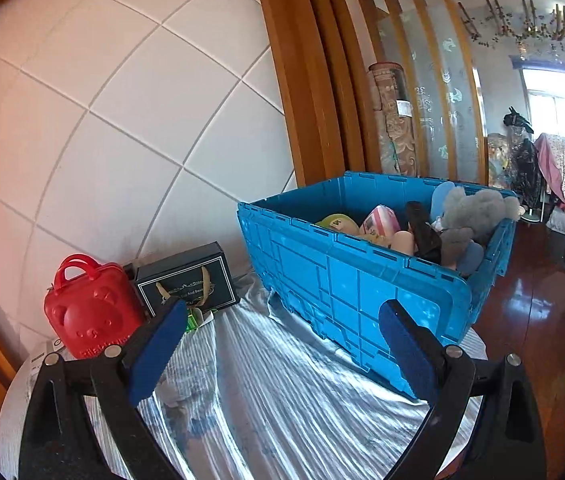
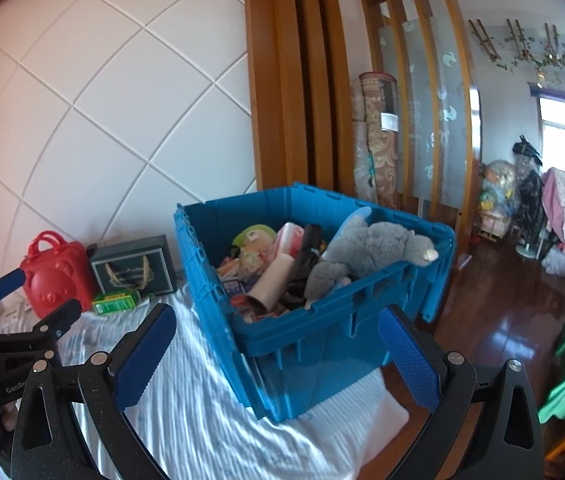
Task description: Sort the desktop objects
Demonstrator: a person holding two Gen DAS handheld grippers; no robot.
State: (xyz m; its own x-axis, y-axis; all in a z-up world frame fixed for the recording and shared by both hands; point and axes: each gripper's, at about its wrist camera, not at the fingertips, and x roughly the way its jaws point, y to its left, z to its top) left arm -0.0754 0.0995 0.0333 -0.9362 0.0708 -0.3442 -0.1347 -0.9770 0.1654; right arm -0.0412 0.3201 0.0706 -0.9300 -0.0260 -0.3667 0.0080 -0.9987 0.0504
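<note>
Both grippers fill the near foreground with their blue-padded fingers spread wide and nothing between them: the left gripper hangs over the striped cloth, the right gripper over the near corner of the crate.

Largest on the table is the blue crate, open-topped and set at the right end of the cloth, its far corner close to the wooden door frame. It is piled high: a grey plush toy lies across the right side with its head over the rim, and beside it sit a pink-and-white tube, a black object and a yellow-green round thing, with smaller items beneath that are too jumbled to tell apart.

Against the white tiled wall, well apart from the crate, a dark gift box with rope handles stands just beside a red bear-faced case. A small green box lies in front of them. From the right wrist view the left gripper sits directly before the red case.
</note>
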